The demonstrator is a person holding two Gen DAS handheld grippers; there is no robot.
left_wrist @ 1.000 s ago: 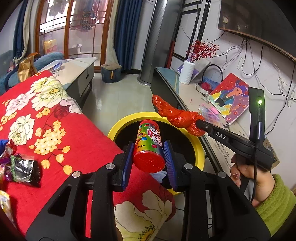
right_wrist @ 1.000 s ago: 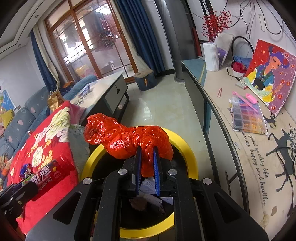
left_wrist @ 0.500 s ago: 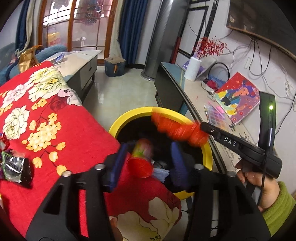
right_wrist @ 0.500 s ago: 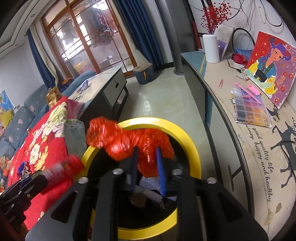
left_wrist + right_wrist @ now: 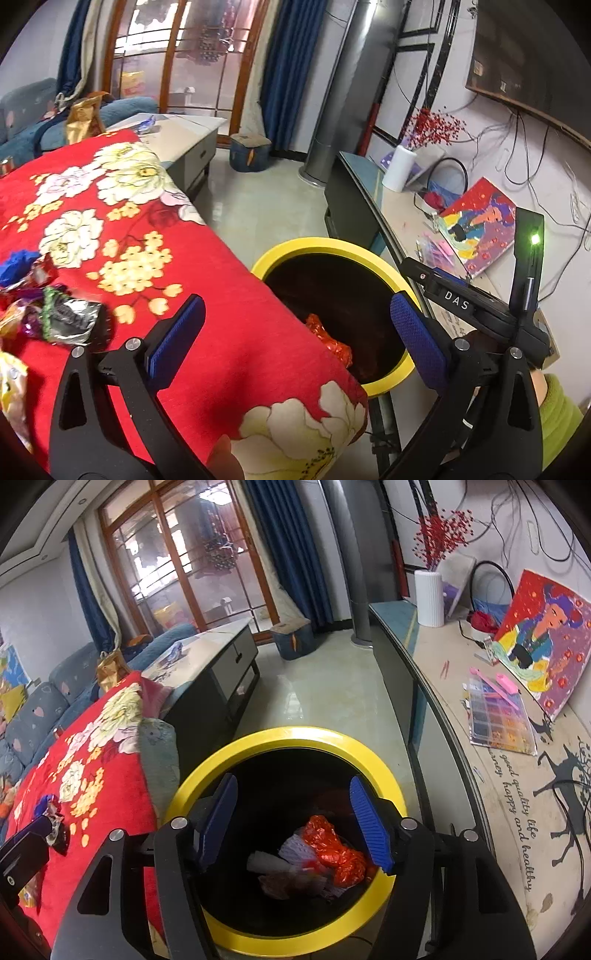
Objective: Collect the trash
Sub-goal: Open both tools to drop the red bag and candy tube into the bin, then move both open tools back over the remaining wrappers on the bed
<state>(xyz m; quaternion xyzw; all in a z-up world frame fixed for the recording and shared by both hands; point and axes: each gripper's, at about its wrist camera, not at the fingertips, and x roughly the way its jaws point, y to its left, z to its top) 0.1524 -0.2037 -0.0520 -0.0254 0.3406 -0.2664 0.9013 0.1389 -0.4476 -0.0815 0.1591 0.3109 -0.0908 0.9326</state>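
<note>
Red floral bedspread beside us; both jaws have just been opening, nothing between them, red plastic bag lies binned. Next, wrappers at nine o'clock.

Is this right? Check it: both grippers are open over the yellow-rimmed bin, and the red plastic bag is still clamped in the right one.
One thing is wrong. The red plastic bag is not clamped: the right wrist view shows it lying inside the yellow-rimmed bin, below the right gripper, whose jaws have just been opening. The left gripper is open too.
</note>
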